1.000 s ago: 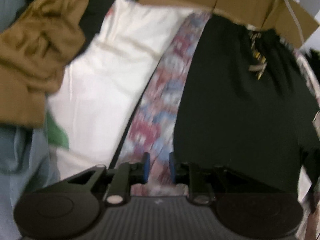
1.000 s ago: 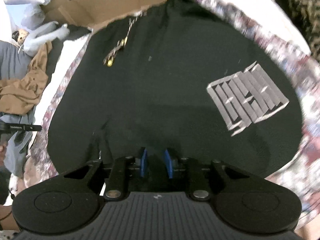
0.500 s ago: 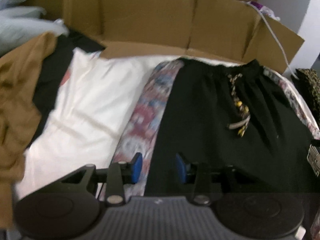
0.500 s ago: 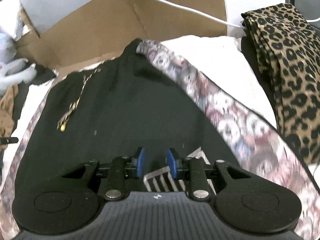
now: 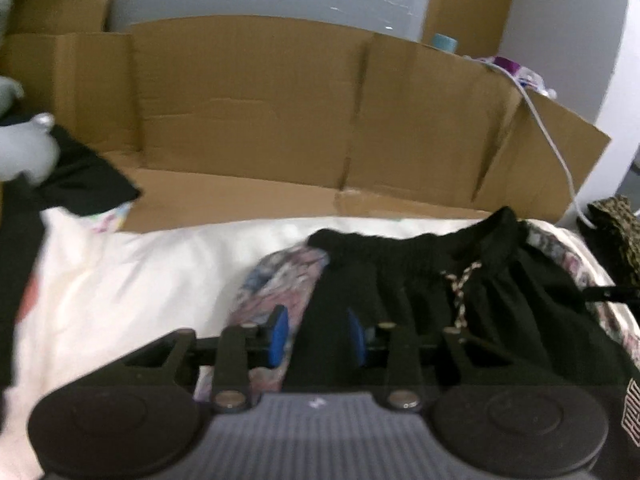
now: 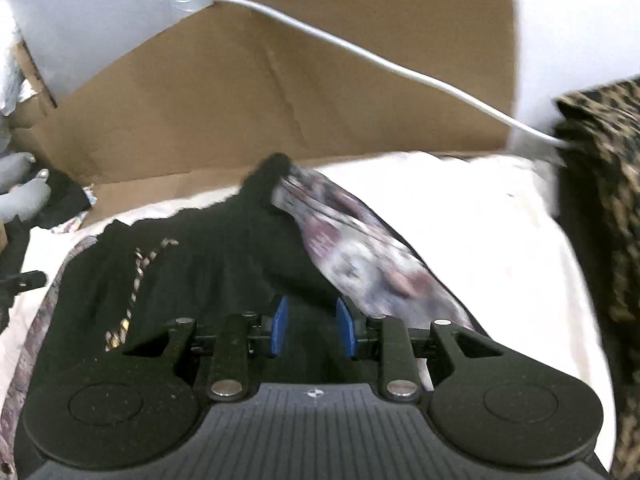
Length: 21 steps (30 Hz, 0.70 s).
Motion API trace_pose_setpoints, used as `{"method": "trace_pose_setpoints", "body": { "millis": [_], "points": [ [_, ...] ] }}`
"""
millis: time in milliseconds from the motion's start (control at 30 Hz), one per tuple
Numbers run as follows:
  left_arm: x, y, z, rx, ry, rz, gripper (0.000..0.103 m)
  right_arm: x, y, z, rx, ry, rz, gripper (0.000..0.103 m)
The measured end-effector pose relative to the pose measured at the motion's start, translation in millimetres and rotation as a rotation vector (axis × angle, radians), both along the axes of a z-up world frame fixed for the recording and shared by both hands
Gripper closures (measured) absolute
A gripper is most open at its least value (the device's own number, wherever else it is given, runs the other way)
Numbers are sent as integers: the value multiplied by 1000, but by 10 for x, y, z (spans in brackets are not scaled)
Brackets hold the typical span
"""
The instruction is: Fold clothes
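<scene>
A: Where is the garment, and how far along is the fold?

B: The black shorts [image 5: 420, 292] lie on a patterned cloth [image 5: 276, 280] over a white sheet [image 5: 140, 272], lower centre of both views, with the waistband toward the cardboard wall [image 5: 248, 108] at upper centre. The drawstring [image 5: 460, 292] shows, and part of a printed logo sits at the lower right edge of the left view. Judged from this, the shorts are spread flat; no finished fold is visible, so most of the work remains.

A: And the 2 grippers?

B: The left gripper [image 5: 316, 334] is closing, its blue pads straddling the left edge of the shorts; whether they press the fabric cannot be told. The right gripper [image 6: 312, 326] stands partly open over black cloth near the right edge; contact is equally unclear.

A: What is hidden?

B: Both gripper bodies cover the lower shorts, so the leg hems are unseen. A leopard-print fabric [image 6: 600, 220] is cut off at right, and motion blur softens edges.
</scene>
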<state>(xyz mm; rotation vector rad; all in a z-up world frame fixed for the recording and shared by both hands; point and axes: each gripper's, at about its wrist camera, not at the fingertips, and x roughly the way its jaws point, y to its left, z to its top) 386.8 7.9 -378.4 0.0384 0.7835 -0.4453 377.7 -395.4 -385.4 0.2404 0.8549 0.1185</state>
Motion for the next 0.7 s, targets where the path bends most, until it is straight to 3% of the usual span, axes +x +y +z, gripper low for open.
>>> {"method": "trace_pose_setpoints", "body": {
  "millis": [200, 433, 600, 700],
  "points": [
    [87, -76, -207, 14, 14, -32, 75, 287, 37, -132, -26, 17, -28, 69],
    [252, 141, -460, 139, 38, 87, 100, 521, -142, -273, -68, 52, -67, 72],
    [271, 164, -318, 131, 32, 109, 99, 508, -212, -175, -82, 46, -123, 72],
    [159, 156, -132, 67, -11, 85, 95, 381, -143, -32, -107, 8, -73, 69]
  ]
}}
